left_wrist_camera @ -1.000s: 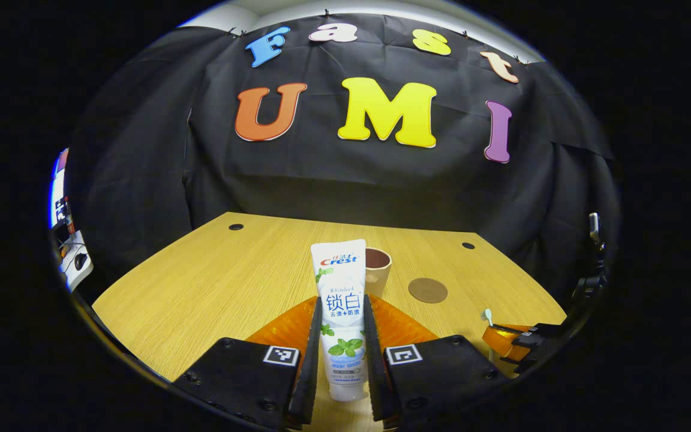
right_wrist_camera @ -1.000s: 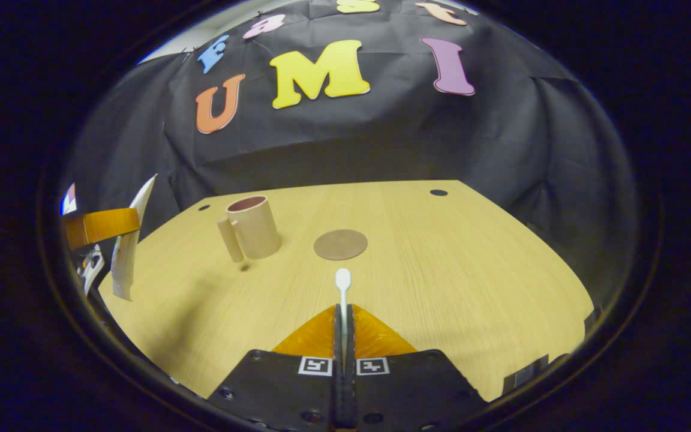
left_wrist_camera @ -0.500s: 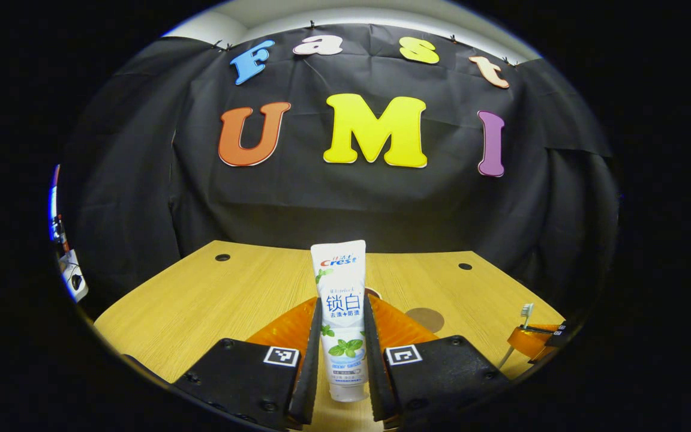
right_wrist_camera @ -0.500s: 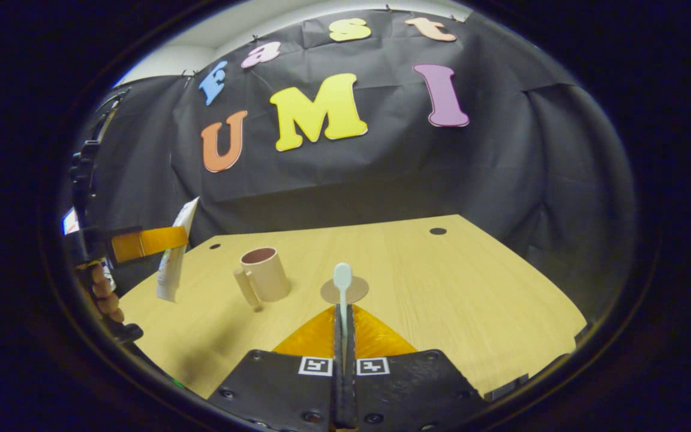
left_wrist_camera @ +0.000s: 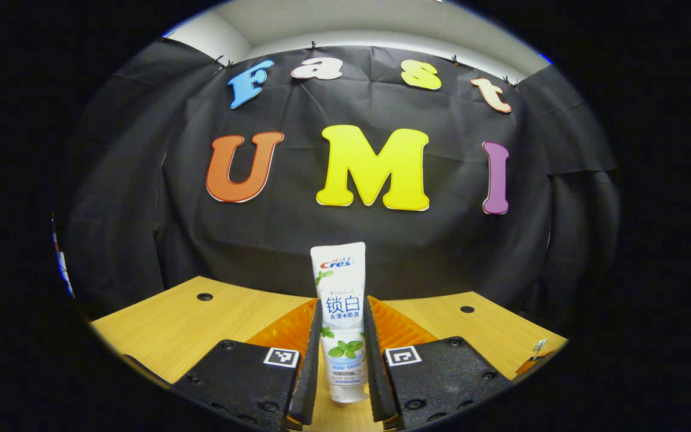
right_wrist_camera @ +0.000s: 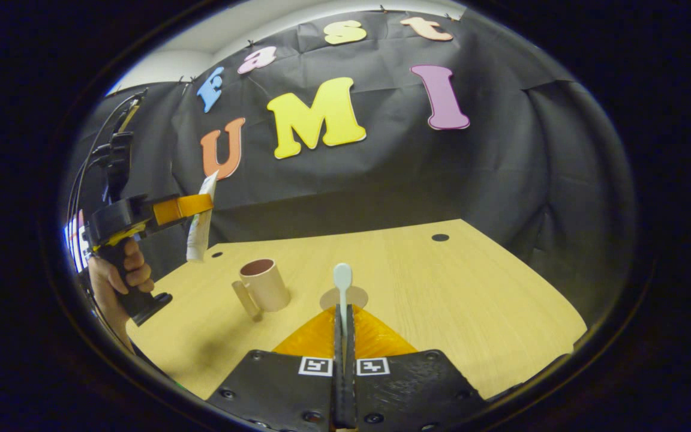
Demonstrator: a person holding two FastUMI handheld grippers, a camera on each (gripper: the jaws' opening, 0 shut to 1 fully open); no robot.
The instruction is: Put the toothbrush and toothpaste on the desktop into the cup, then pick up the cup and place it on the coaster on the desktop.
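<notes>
Two grippers: both are closed on something, each held above the wooden desktop (right_wrist_camera: 441, 312).
Right gripper (right_wrist_camera: 344, 336): in the right gripper view its two fingers are pressed together on the handle of the toothbrush (right_wrist_camera: 342, 288), which runs straight forward between them; the brush head sticks out past the fingertips, clear of the desktop.
Left gripper (left_wrist_camera: 343, 354): in the left gripper view its fingers clamp the toothpaste (left_wrist_camera: 341, 312) from both sides; the tube stands upright between them, cap end low near the camera, flat crimped end up against the booth wall.
Left gripper from afar: in the right gripper view it shows at the left edge of the scene, gripped by a hand (right_wrist_camera: 119, 276) around its handle, with the tube hanging tilted from its fingers, raised well above the desktop's left edge.
Coaster (right_wrist_camera: 354, 296): a round flat disc lying on the desktop just beyond the right gripper's fingertips, about mid-width; the toothbrush head overlaps it in the right gripper view, so whether the brush is over it or short of it I cannot tell.
Cup (right_wrist_camera: 263, 284): stands upright on the desktop, left of the coaster and apart from it, handle turned toward the near-left; its mouth is open and nothing shows sticking out of it.
Far edge: two dark round holes (right_wrist_camera: 439, 237) sit in the desktop near its far corners, in front of the black cloth wall.
</notes>
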